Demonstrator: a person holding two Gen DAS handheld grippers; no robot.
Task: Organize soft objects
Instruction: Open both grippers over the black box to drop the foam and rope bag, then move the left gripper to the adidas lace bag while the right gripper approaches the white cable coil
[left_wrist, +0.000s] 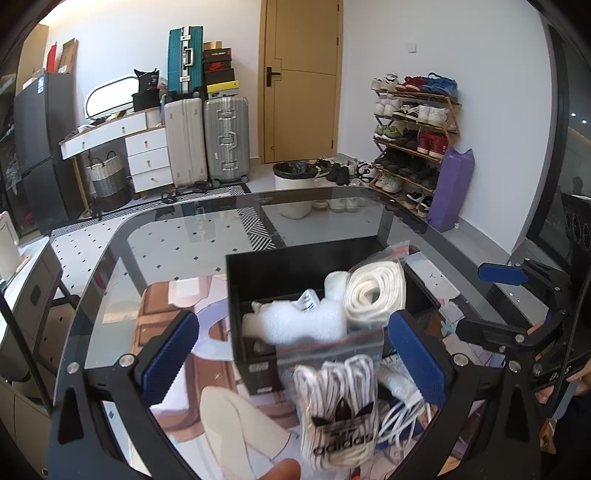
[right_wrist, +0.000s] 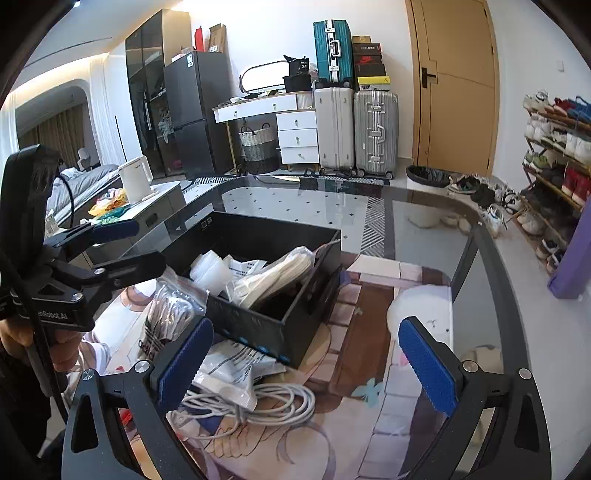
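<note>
Only your left wrist view shows the Adidas lace bag (left_wrist: 338, 402) front between your left gripper (left_wrist: 295, 354)'s wide, empty fingers; your right gripper (right_wrist: 306, 365) gapes too.

Bagged adidas laces (left_wrist: 338, 406) upright on mat, just in front of black box (left_wrist: 247, 291) w/ white soft items.
</note>
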